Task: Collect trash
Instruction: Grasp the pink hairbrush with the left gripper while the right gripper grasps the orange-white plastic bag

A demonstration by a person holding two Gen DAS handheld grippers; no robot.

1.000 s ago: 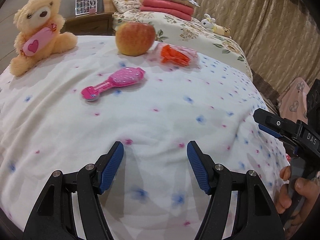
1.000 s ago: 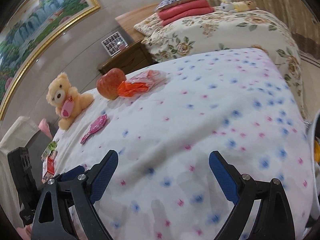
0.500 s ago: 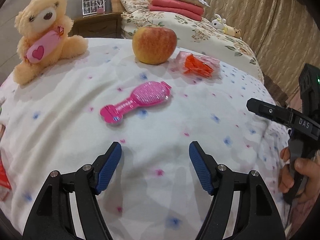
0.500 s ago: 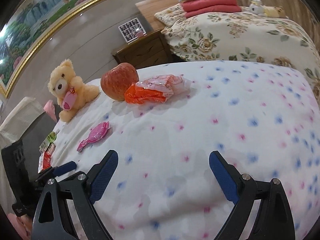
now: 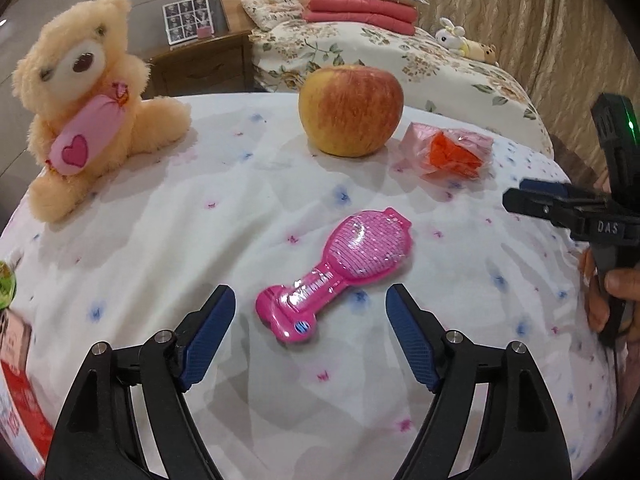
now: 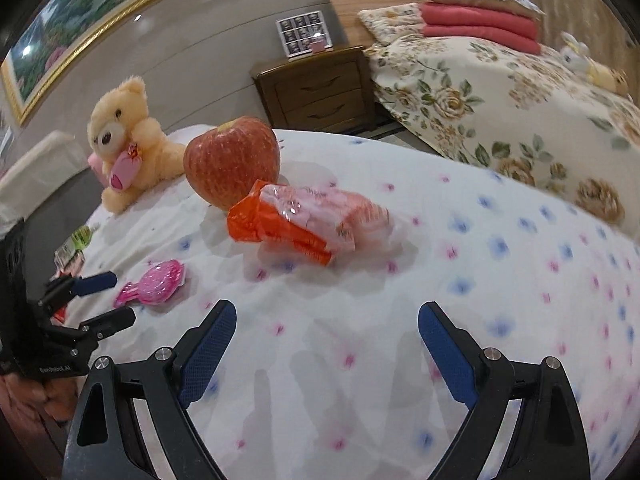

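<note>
The trash I'm after is the orange wrapper [image 6: 296,226], lying on the bed [image 6: 460,320] just beside the apple [image 6: 232,162]. It looks light, crinkly and slippery, so I'd pinch its bunched middle, not the loose film. From my right gripper [image 6: 326,354] it sits at about eleven o'clock, well clear of the empty, wide-spread fingers. My left gripper [image 5: 310,336] is opening with nothing between its fingers, the wrapper off at one o'clock.
</note>
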